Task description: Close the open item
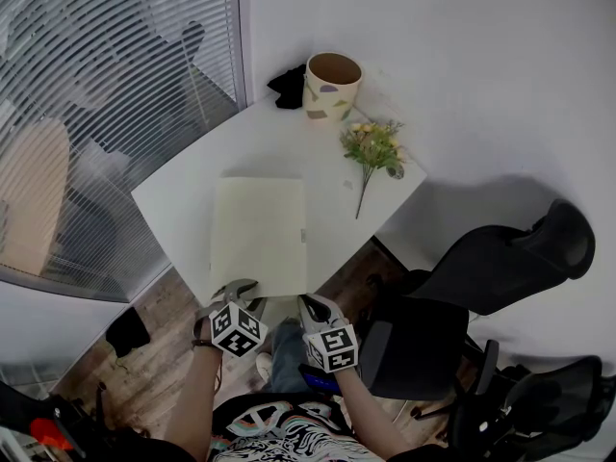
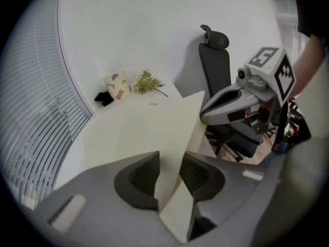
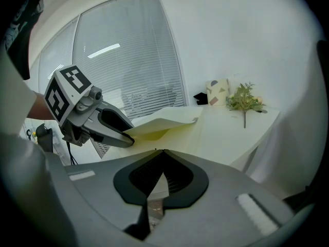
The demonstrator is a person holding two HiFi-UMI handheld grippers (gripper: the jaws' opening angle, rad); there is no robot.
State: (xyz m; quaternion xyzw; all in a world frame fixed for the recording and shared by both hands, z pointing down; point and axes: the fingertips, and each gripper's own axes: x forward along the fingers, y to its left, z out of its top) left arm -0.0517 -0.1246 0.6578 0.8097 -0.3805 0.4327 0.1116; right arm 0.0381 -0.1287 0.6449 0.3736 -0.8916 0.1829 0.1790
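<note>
In the head view, the pale yellow folder (image 1: 258,234) lies on the white table (image 1: 183,195), with its near edge at the table's front rim. Your left claw (image 1: 236,289) is at the folder's near left corner. Your right claw (image 1: 310,303) is just beside the near right corner. At the far end of the table stand a patterned cup (image 1: 332,85) and a black bundle (image 1: 287,87), which touch each other. A sprig of flowers (image 1: 373,147) lies near them, apart from the folder. A black chair (image 1: 481,277) stands to your right, and window blinds (image 1: 115,94) are to your left.

In the left gripper view, your left claw (image 2: 169,156) is narrow and closed on the folder's cover (image 2: 154,133). The sheet runs up between the two pads and is raised off the table. Your right claw (image 2: 203,118) has its tip against the cover's right edge. The cup (image 2: 117,85), the flowers (image 2: 148,81) and the black bundle (image 2: 104,98) show far back. The chair (image 2: 216,66) stands behind the table.

In the right gripper view, your right claw (image 3: 162,152) has its tips pressed together and holds nothing that you can make out. Ahead of it, your left claw (image 3: 129,137) grips the lifted cover (image 3: 159,120), and a brighter yellow inside shows beneath it. The folder's lower leaf (image 3: 221,127) lies flat on the table. The cup (image 3: 218,91) and the flowers (image 3: 244,102) are beyond it.
</note>
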